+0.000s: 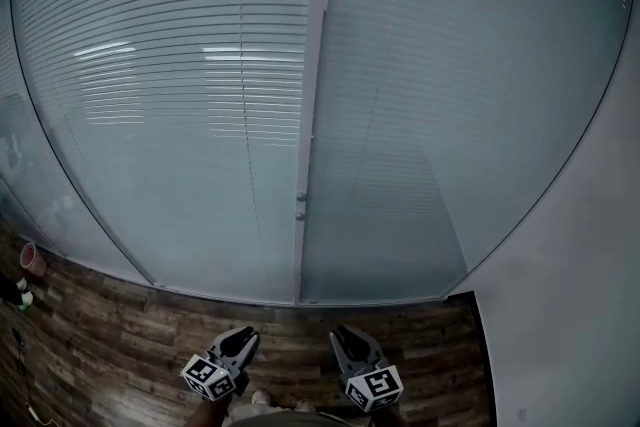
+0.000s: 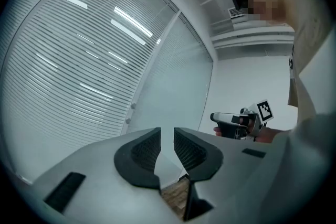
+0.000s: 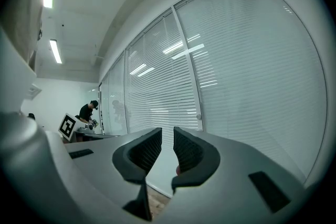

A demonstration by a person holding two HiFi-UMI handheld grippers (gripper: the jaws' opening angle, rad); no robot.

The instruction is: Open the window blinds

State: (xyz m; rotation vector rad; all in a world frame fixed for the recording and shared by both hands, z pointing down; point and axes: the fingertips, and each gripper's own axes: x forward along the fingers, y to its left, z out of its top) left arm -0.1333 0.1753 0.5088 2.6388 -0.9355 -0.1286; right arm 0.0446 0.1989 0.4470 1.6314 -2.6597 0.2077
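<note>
I'm standing over a dark wood-plank floor [image 1: 120, 335], facing a glass wall, with a white wall [image 1: 570, 315] running off on the right. The window blinds [image 1: 190, 65] are hanging fully down behind the glass straight ahead. They're showing clear stripes on the left pane and looking flatter on the right. Left gripper [image 1: 245, 335] is sitting narrowly apart, empty. Right gripper [image 1: 341, 332] is staying pinched together, empty.

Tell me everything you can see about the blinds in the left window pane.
The blinds are pale horizontal slats filling the left pane, apparently behind glass, beside the white frame post. The slats are tilted shut with thin dark lines between them; ceiling lights reflect across them. Nothing touches them.
</note>
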